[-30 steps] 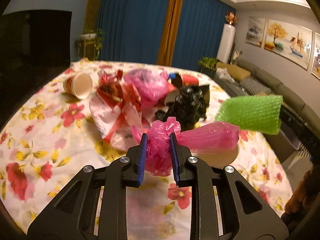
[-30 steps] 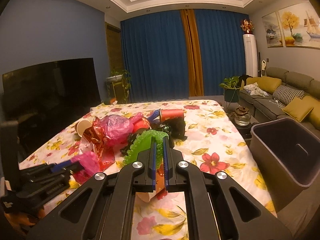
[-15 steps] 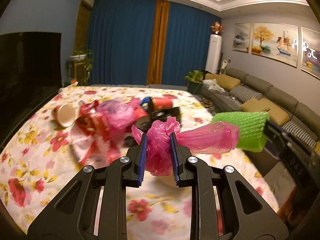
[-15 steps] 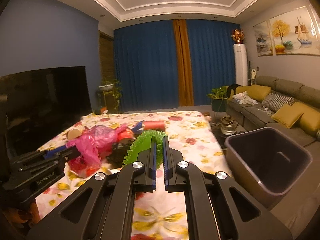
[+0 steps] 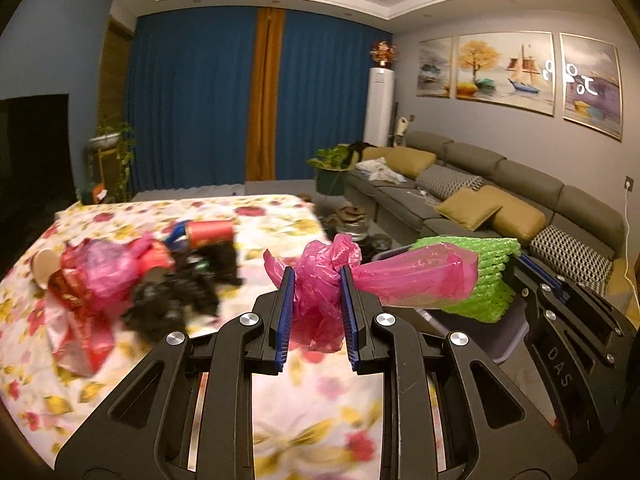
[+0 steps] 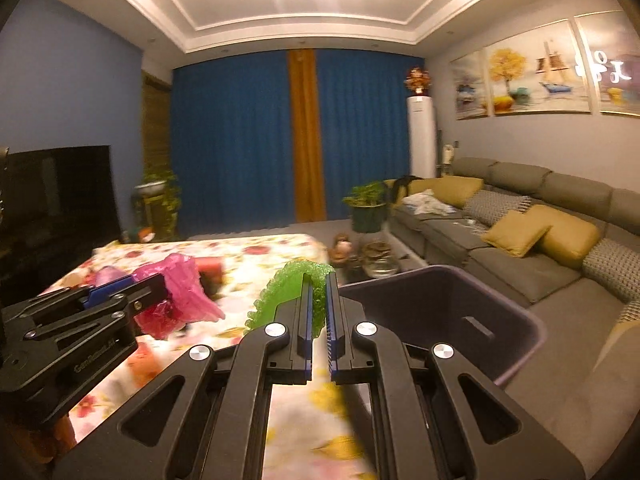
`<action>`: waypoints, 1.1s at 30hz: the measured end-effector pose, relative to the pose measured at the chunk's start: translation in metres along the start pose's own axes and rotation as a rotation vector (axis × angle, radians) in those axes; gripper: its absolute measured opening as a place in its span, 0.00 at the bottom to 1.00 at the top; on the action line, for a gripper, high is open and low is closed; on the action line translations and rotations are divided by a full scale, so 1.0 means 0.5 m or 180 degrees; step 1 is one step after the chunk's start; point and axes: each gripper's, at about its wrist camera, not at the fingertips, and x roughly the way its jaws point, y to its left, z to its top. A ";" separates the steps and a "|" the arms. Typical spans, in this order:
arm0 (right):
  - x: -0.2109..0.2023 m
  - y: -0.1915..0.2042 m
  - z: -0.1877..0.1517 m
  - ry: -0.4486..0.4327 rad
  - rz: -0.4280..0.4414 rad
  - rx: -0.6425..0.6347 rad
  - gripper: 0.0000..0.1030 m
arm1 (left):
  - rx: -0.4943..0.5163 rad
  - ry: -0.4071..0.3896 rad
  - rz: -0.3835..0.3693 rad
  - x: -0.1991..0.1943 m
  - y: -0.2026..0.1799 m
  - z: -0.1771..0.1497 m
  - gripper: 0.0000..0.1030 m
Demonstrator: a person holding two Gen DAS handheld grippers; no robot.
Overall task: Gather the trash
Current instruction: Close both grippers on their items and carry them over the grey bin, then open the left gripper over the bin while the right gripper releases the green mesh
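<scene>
Left wrist view: left gripper (image 5: 317, 284) clamped on pink bag (image 5: 320, 280), pads (image 5: 286, 312) pinching crumpled middle, bag tail ballooning out right toward green foam net (image 5: 486, 276). Held in the air above near edge of floral table (image 5: 280, 216). Right gripper (image 5: 524, 272) visible at right edge, holding the foam net over bin (image 5: 508, 336). Remaining trash pile (image 5: 140, 280) on table left of centre: red wrappers, pink plastic, black bag, red can, paper cup at far left. Blurred from motion.

Right wrist view: right gripper (image 6: 318, 300) nearly fully closed, pads (image 6: 307, 312) squeezing foam net (image 6: 288, 284), which curls up and left past the fingertips. Sits over table edge (image 6: 240, 248), just beside bin (image 6: 536, 328) rim; bin dark, open, on floor at right between table and sofa (image 6: 520, 208). Left gripper (image 6: 160, 284) at left with pink bag (image 6: 184, 284) hanging from it, above tabletop.
</scene>
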 end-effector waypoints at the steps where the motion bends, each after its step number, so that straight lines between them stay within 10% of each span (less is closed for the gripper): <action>1: 0.001 -0.020 0.003 -0.0010 -0.0045 0.0022 0.06 | 0.0015 0.0005 -0.0032 0.009 -0.016 0.002 0.21; 33: 0.124 -0.225 -0.023 0.0194 -0.0461 0.0236 0.06 | 0.0088 0.0256 -0.0121 0.219 -0.216 -0.008 0.21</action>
